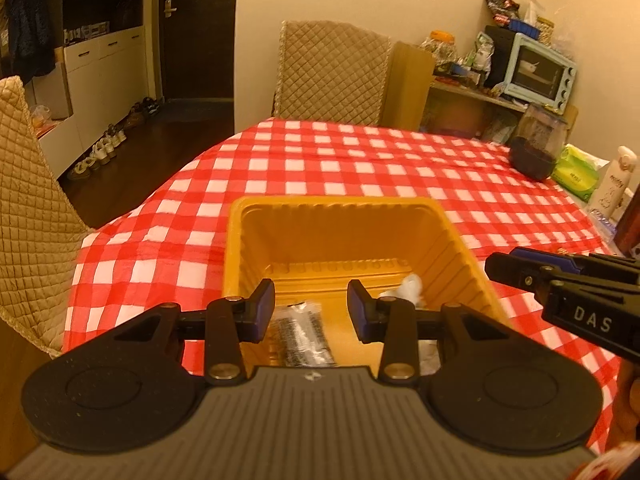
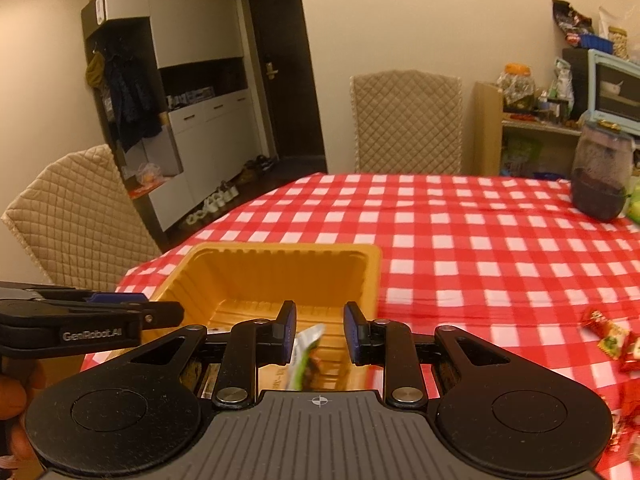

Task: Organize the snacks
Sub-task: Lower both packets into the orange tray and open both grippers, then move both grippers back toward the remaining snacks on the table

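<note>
Okay so quick check-in on the snack sorting. My left gripper (image 1: 310,300) hangs over the near end of the yellow tray (image 1: 340,201), jaws apart, nothing between them. My right gripper (image 2: 320,324) sits over the same near end with its jaws drawn nearly together, and as far as I can tell they grip nothing. The green packet (image 2: 306,350) shows just below them, inside the tray. A black packet (image 1: 300,336) and a white wrapper (image 1: 404,286) lie on the tray floor too.

My worry is that both tools are crowding the same near end, side by side, so I could easily knock them together or catch the tray's thin rim and skid it across the checked tablecloth (image 1: 360,160). The tray looks light, so it'd slide.

The loose red candies (image 2: 608,336) are well off to the tray's right, with bare cloth between. There's plenty of open table beyond the tray as well. The dark jar (image 2: 600,184) stands far off, toward the right.
</note>
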The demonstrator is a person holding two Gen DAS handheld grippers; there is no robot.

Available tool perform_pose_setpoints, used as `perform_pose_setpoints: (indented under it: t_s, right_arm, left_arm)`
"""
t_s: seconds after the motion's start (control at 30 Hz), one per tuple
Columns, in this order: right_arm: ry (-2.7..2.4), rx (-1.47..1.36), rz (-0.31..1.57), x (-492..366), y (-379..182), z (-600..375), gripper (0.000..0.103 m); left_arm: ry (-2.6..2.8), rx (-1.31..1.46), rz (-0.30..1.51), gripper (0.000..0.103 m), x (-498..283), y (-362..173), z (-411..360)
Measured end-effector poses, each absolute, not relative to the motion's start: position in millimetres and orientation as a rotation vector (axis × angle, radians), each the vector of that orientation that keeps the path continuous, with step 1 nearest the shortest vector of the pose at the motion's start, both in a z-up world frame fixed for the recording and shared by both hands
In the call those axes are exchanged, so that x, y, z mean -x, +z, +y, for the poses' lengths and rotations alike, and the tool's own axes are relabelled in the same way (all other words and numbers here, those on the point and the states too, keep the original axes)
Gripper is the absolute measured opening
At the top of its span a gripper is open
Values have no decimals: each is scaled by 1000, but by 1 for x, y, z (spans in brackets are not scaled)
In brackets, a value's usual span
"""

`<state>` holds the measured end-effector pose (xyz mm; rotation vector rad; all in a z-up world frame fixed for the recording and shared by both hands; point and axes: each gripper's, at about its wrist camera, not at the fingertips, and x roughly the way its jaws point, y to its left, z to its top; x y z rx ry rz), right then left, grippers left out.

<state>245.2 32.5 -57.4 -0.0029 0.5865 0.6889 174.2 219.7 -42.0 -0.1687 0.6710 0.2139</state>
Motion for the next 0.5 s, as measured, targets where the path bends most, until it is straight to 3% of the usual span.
perform_pose_setpoints:
  t_s: [0.37,0.43,0.5]
  right_arm:
    - [521,-65,561,-227,-38,-47,28]
    - [487,-79,562,-222,-36,-64,34]
    - [453,-87,558,-215,-34,-82,54]
  left_arm:
    - [123,164,628,41,-163,-19,167]
    - [97,161,627,42,-160,-17,152]
    - [70,156,631,42,-157,-16,136]
